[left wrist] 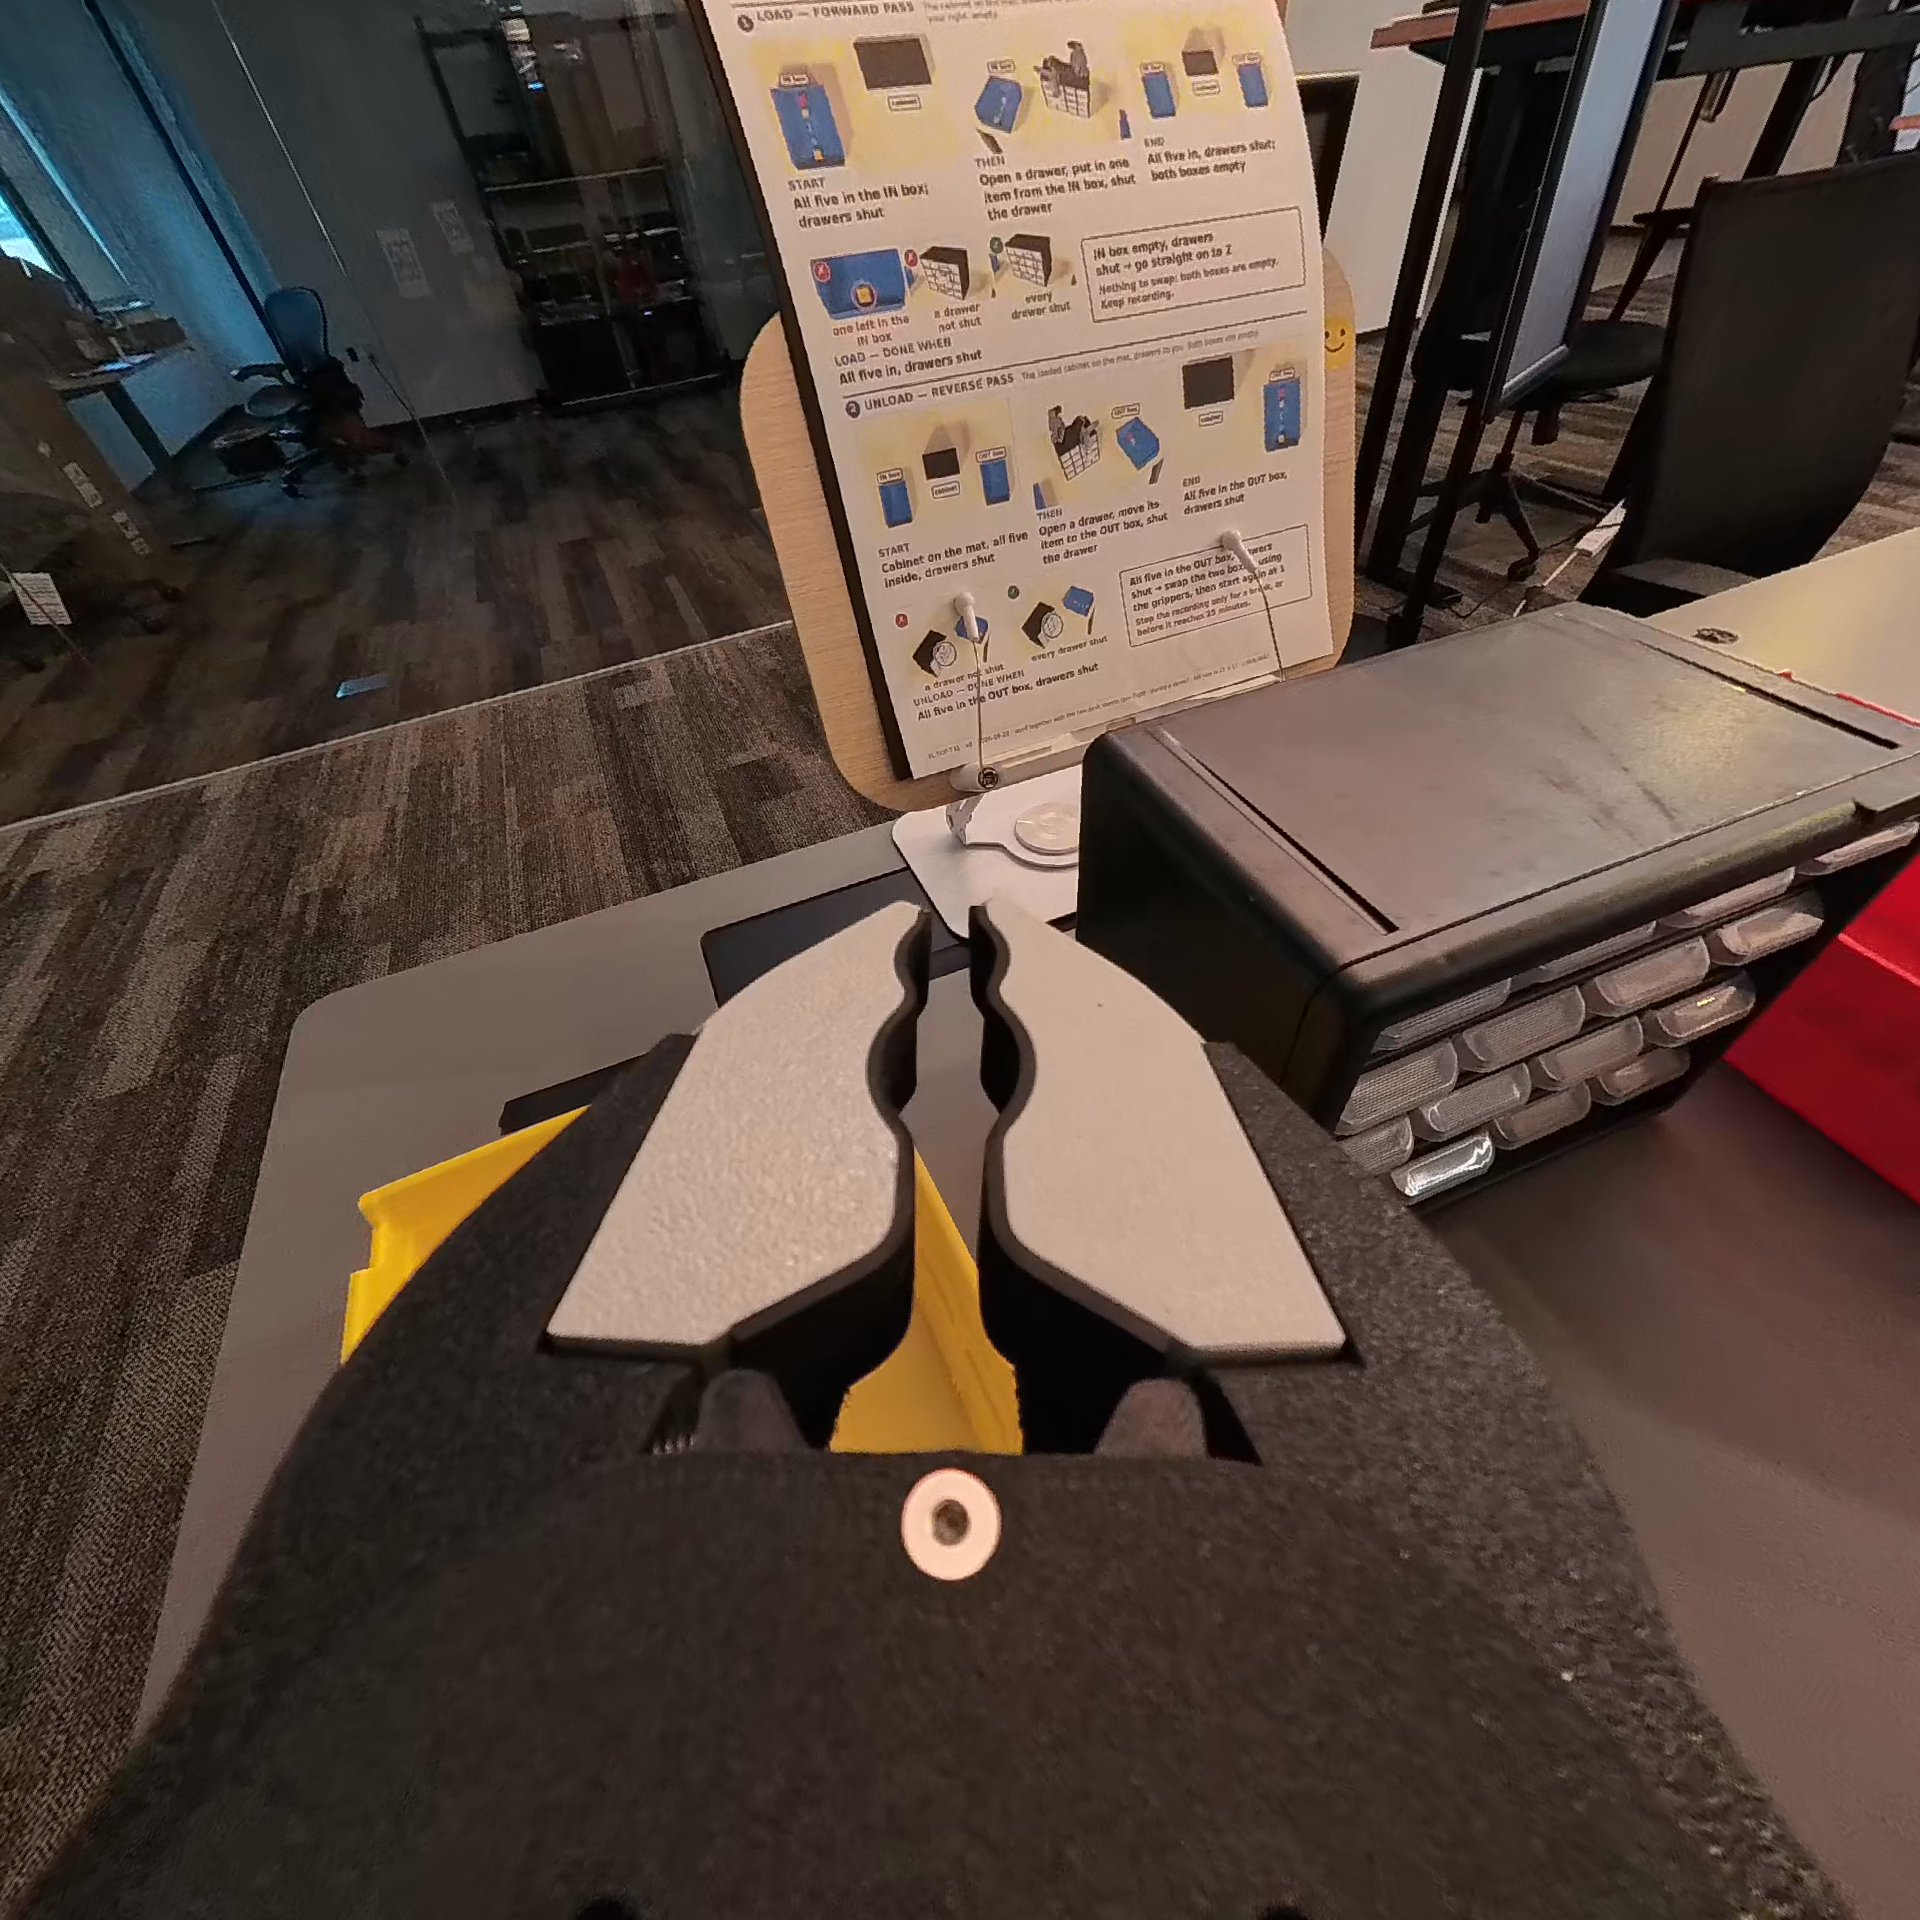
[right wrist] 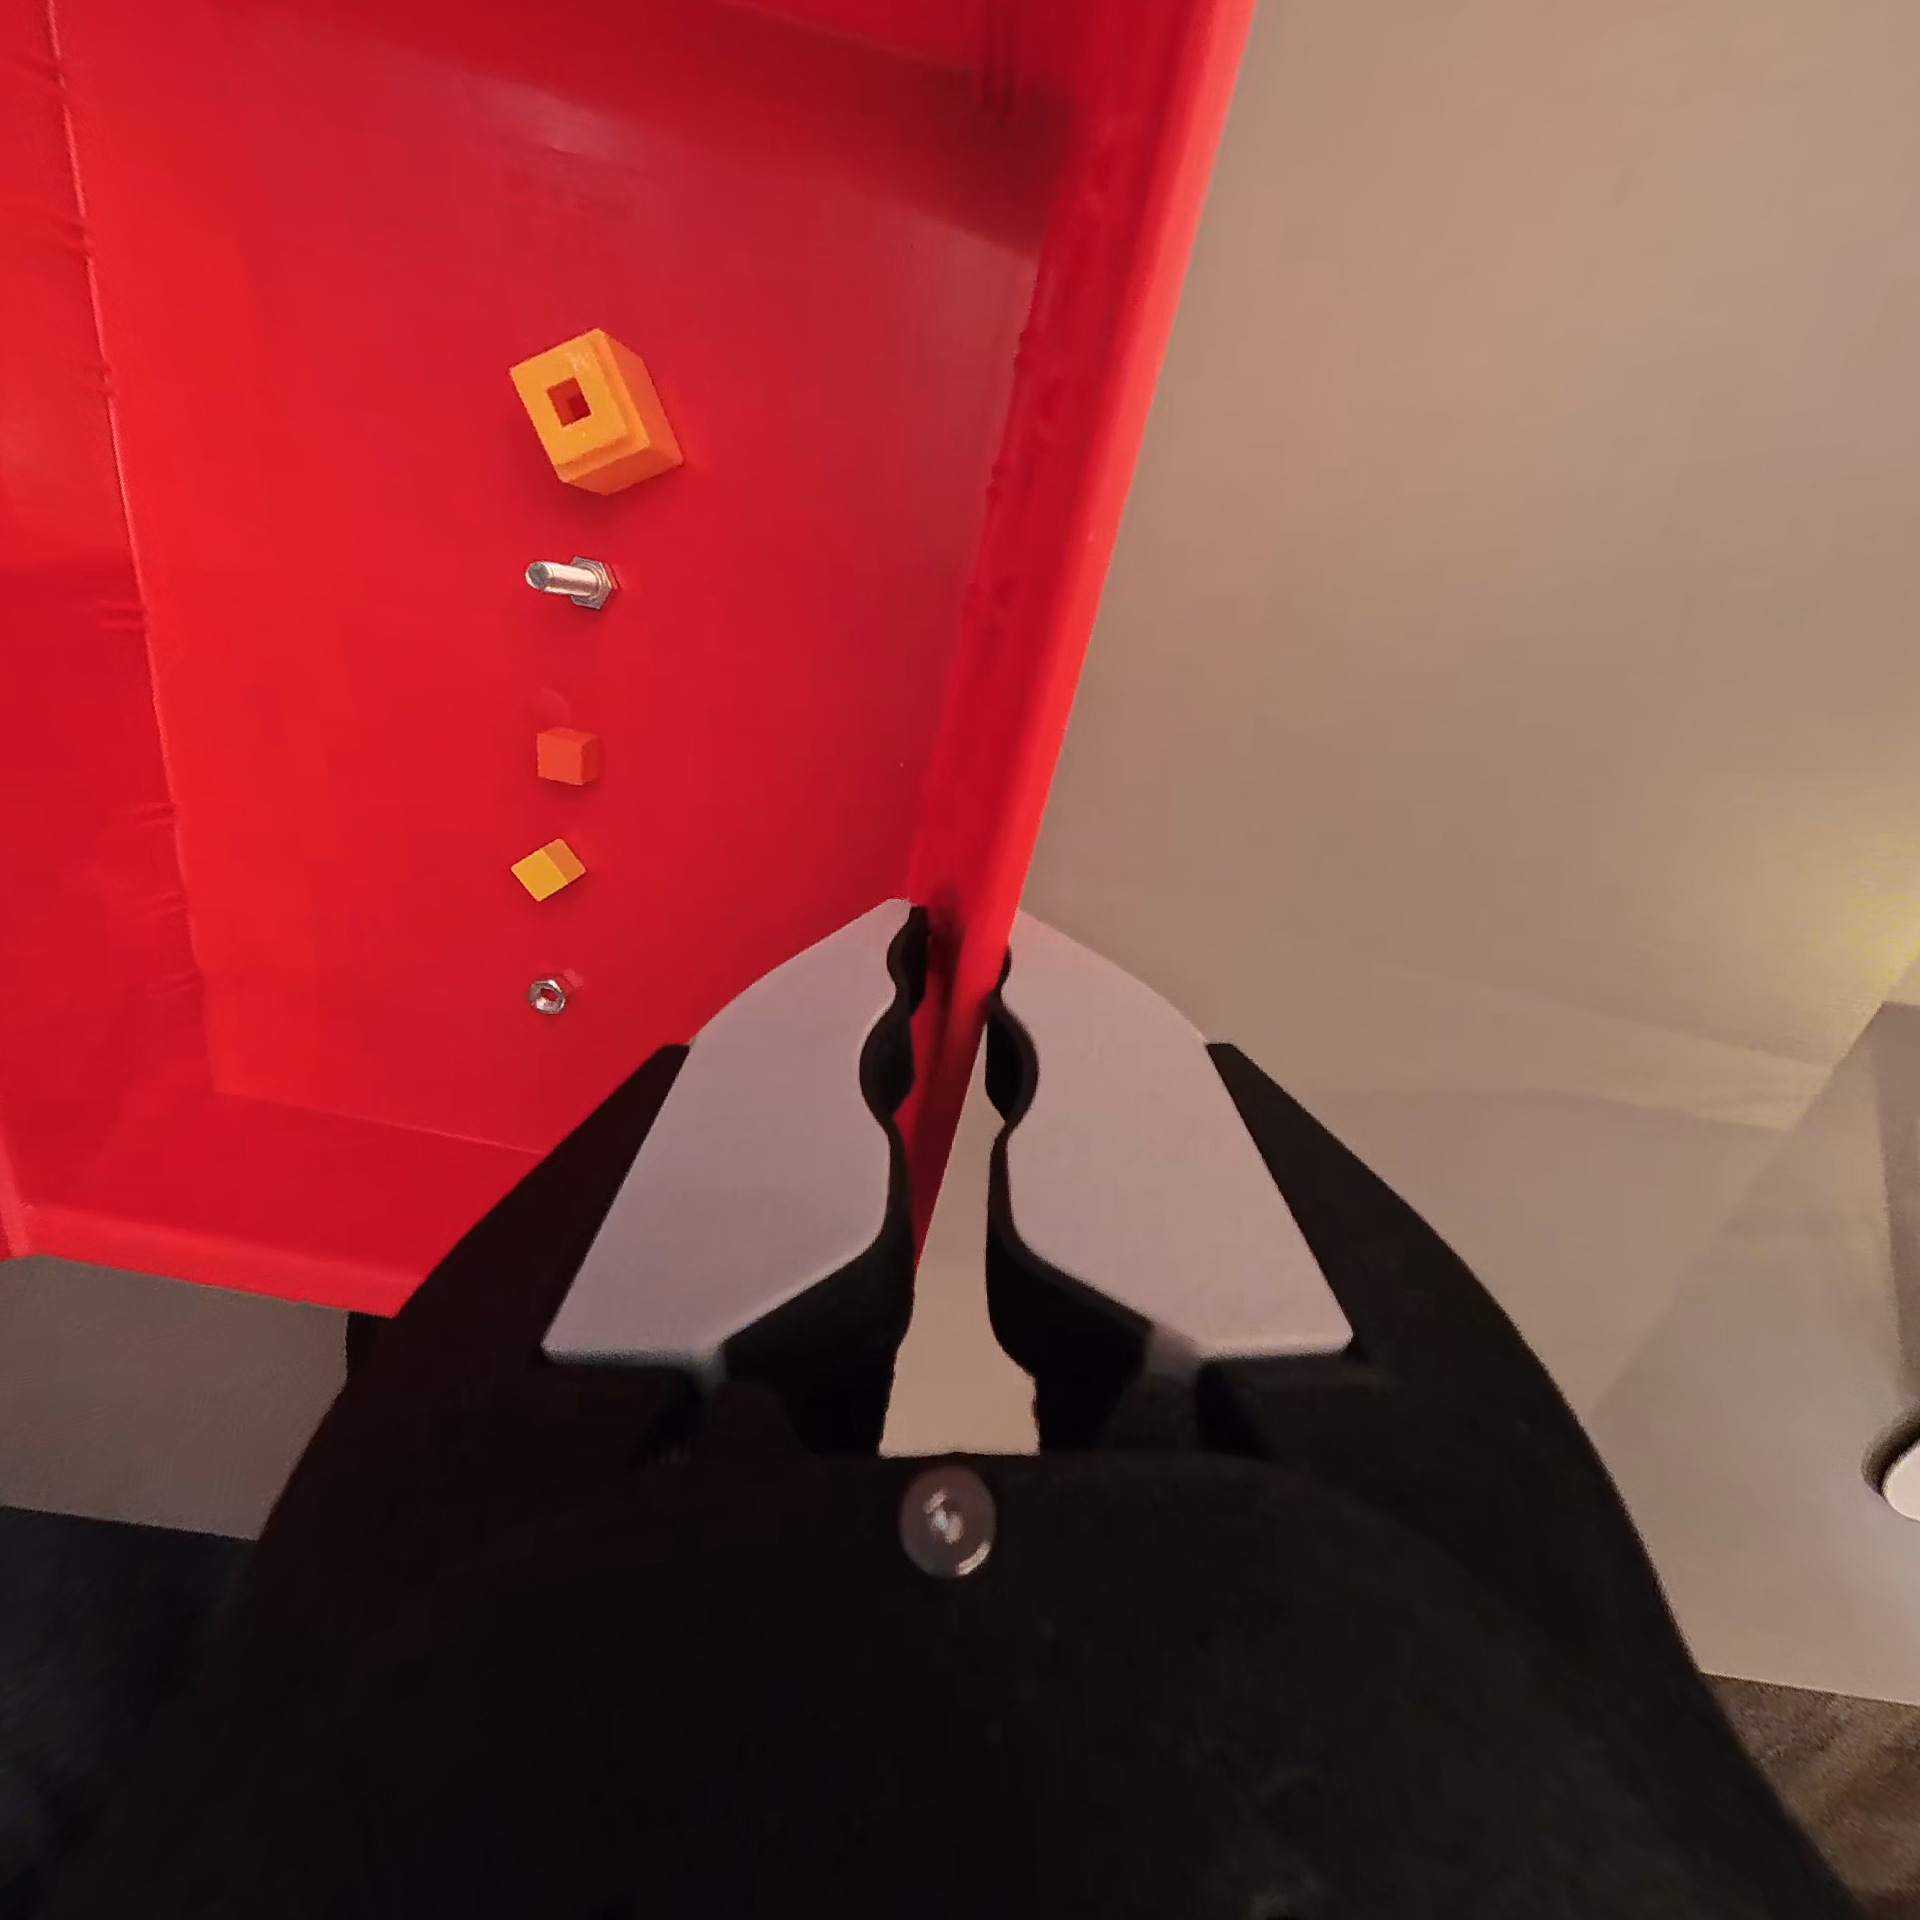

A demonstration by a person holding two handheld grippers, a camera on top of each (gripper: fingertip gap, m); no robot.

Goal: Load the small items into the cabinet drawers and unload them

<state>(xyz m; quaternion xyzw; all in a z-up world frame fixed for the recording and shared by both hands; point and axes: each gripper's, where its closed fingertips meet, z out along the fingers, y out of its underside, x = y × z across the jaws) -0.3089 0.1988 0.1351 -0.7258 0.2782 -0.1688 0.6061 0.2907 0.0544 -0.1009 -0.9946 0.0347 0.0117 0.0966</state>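
My right gripper [right wrist: 956, 925] is shut on the right wall of the red box [right wrist: 1081, 416]. Inside the box, in a line, lie a yellow-orange block with a square hole [right wrist: 594, 421], a metal standoff [right wrist: 571, 579], an orange cube [right wrist: 568, 755], a small yellow block [right wrist: 548, 869] and a metal nut [right wrist: 547, 995]. My left gripper [left wrist: 948, 920] is closed over a wall of the yellow box [left wrist: 436, 1236], which runs between its fingers. The black cabinet [left wrist: 1507, 769], drawers shut, stands to its right, with the red box [left wrist: 1849, 1029] beyond.
An instruction sheet on a wooden stand [left wrist: 1039, 364] stands behind the cabinet on a metal base [left wrist: 977, 862]. The grey table's [left wrist: 436, 1049] left edge drops to carpet. A black mat [left wrist: 790, 945] lies under the yellow box. Office chairs and desks stand farther back. My hands' fingertips stand some 65 cm from each other. Measured from the fingertips, the small yellow block [right wrist: 548, 869] is 12 cm or so from the right gripper and 60 cm from the left.
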